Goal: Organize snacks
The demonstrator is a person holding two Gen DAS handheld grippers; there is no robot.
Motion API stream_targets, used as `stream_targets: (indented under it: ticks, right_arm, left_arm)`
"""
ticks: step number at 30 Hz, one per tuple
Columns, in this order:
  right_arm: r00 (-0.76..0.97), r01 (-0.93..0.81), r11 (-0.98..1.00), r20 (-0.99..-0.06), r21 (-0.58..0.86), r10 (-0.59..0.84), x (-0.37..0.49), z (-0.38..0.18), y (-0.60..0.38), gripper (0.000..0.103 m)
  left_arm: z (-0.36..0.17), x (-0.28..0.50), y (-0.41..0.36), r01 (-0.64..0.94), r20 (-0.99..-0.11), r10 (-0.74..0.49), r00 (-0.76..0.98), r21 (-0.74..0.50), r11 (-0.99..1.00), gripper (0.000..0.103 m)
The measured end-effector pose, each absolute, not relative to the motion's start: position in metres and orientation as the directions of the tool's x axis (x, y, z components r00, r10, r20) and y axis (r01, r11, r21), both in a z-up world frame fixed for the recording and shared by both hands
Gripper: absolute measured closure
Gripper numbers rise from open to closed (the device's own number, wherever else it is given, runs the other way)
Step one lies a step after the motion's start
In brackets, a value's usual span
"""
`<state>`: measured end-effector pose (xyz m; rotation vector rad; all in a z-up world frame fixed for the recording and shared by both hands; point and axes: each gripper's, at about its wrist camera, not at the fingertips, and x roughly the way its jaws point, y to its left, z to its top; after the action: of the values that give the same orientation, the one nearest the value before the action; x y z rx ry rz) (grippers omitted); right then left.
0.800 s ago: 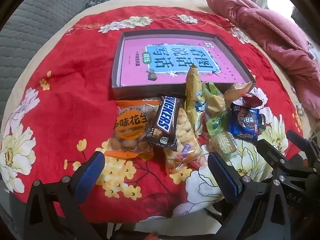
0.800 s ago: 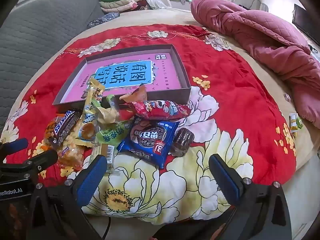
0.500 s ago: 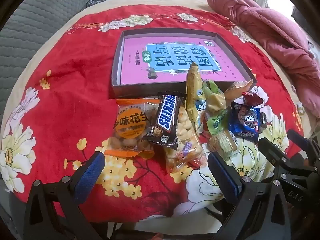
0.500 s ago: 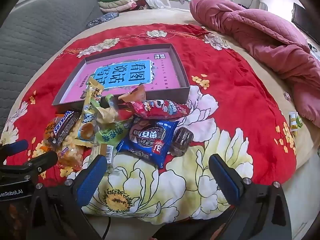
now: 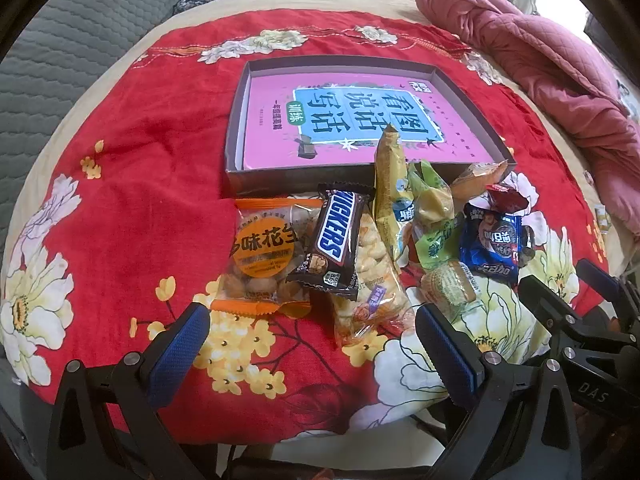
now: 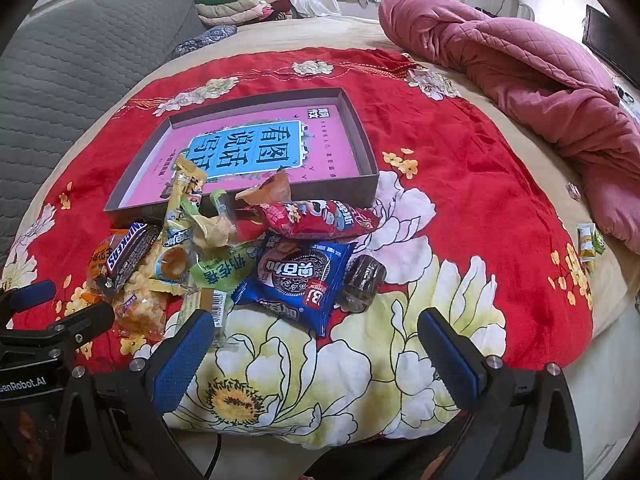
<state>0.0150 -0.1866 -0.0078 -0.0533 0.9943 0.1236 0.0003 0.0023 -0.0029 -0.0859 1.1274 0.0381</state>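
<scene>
A pile of snacks lies on a red flowered cloth before a shallow grey box (image 5: 240, 128) (image 6: 366, 140) with a pink book inside. In the left wrist view: an orange peanut bag (image 5: 260, 256), a Snickers bar (image 5: 334, 240), a clear puffed-snack bag (image 5: 372, 280), a yellow packet (image 5: 390, 184) and a blue Oreo pack (image 5: 490, 246). In the right wrist view: the Oreo pack (image 6: 302, 276), a red packet (image 6: 316, 218), a dark round cake (image 6: 362, 280) and the Snickers bar (image 6: 128, 252). My left gripper (image 5: 312, 344) is open, just short of the peanuts. My right gripper (image 6: 316, 346) is open, short of the Oreo pack.
A pink quilt (image 6: 520, 64) lies heaped at the right of the bed. A grey padded headboard (image 6: 80, 48) is on the left. A small yellow-green packet (image 6: 588, 240) lies apart near the right edge. The cloth's front edge hangs just ahead of both grippers.
Both views have shifted very slightly toward the snack pile. The snacks and the box have not moved, and both grippers stay open.
</scene>
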Motion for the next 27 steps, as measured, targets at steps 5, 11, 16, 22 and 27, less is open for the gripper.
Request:
stream_targets:
  ticks: [5,11,16,22,27]
  right_arm:
    - [0.539,-0.128,0.992,-0.839,0.011,0.079,0.0153,-0.0080,-0.1865,0.001]
    - [0.538,-0.128,0.992,-0.839,0.010,0.078,0.0164,-0.0086,-0.1848,0.001]
    - [0.538,-0.128,0.992,-0.840,0.010,0.078,0.0154,-0.0085,-0.1860,0.001]
    - [0.537,-0.128,0.992,-0.840,0.009,0.077,0.0155,-0.0082,-0.1864,0.001]
    - [0.537,-0.127,0.992,-0.840,0.010,0.077,0.0153,-0.0082,-0.1869,0.001]
  left_arm:
    - [-0.0030,0.0004,0.0009,-0.073,-0.904,-0.013,0.427,-0.048,0.996,0.001]
    - [-0.0035,0.0005,0.0002,-0.072,-0.904,-0.013,0.426,-0.048,0.996,0.001]
    - [-0.0038,0.0003,-0.0001,-0.071,-0.905,-0.014,0.426,-0.049,0.996,0.001]
    - [-0.0039,0.0006,0.0001,-0.071,-0.904,-0.015,0.427,-0.049,0.996,0.001]
    - [-0.0038,0.0005,0.0008,-0.073,-0.905,-0.014,0.425,-0.050,0.996,0.001]
